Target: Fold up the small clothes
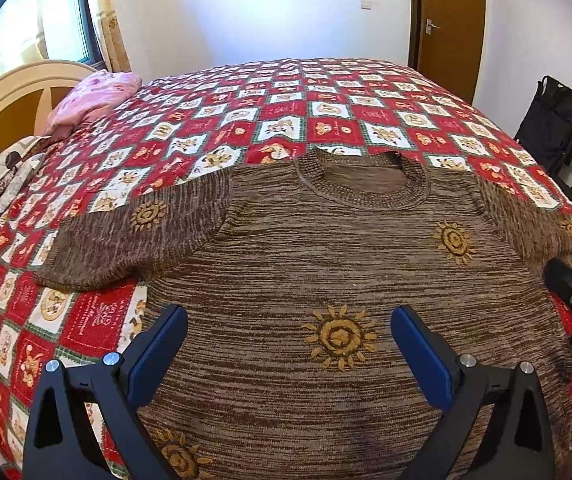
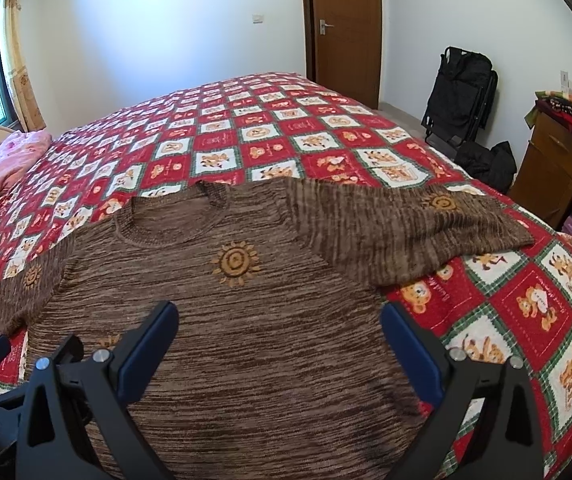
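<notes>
Sweater: my brown knit sweater (image 1: 326, 264) with yellow sun motifs lies flat and face up on the bed, its round collar (image 1: 362, 178) at the far end and its hem toward me.
Sleeves: both are spread outward; the left sleeve (image 1: 125, 240) angles off to my left, and the right sleeve (image 2: 418, 228) runs to my right with its cuff near the edge of the bed.
Bedspread: a red and white checked bedspread (image 1: 286, 112) printed with bears covers the whole bed under the sweater.
Left gripper: my left gripper (image 1: 288, 340) hangs over the lower left part of the sweater's body, its blue-padded fingers (image 1: 157, 352) spread wide with nothing between them.
Right gripper: my right gripper (image 2: 279, 340) hangs over the lower right part of the body, jaws equally wide apart and holding nothing; whether either tool touches the knit I cannot tell.
Pillow: a pink pillow (image 1: 93, 98) sits by the cream headboard (image 1: 9, 100) at the far left.
Room: a wooden door (image 2: 346, 28) stands closed in the far wall, a folded black chair (image 2: 462, 92) leans beside it, and a wooden dresser (image 2: 562, 164) stands at the right.
</notes>
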`<state>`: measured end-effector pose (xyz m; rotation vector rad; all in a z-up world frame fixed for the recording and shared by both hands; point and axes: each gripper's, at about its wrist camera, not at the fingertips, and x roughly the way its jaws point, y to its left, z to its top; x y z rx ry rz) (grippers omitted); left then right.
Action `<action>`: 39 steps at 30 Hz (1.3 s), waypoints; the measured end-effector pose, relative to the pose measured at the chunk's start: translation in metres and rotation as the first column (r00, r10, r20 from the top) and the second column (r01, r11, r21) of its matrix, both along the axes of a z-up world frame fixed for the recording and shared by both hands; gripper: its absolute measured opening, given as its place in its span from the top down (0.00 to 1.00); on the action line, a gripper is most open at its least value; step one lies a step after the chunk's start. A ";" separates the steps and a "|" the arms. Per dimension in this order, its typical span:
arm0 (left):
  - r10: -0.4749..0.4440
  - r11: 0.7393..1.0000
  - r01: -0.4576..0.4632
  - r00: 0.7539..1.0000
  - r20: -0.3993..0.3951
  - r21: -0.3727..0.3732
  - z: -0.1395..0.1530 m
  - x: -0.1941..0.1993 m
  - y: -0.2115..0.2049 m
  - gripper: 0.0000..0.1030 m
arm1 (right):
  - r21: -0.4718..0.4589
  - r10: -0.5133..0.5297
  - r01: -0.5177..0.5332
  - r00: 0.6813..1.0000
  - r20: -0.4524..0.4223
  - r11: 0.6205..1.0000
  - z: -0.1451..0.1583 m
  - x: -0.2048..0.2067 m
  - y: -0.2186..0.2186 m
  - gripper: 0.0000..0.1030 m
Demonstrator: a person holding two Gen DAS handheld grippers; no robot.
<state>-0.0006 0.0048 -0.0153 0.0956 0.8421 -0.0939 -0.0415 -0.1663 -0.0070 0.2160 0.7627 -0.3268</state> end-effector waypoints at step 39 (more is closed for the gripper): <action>-0.011 1.000 0.011 1.000 -0.003 -0.019 0.004 0.016 0.014 0.01 | 0.146 -0.265 0.292 0.948 -0.176 0.945 -0.027 0.015 -0.303 0.89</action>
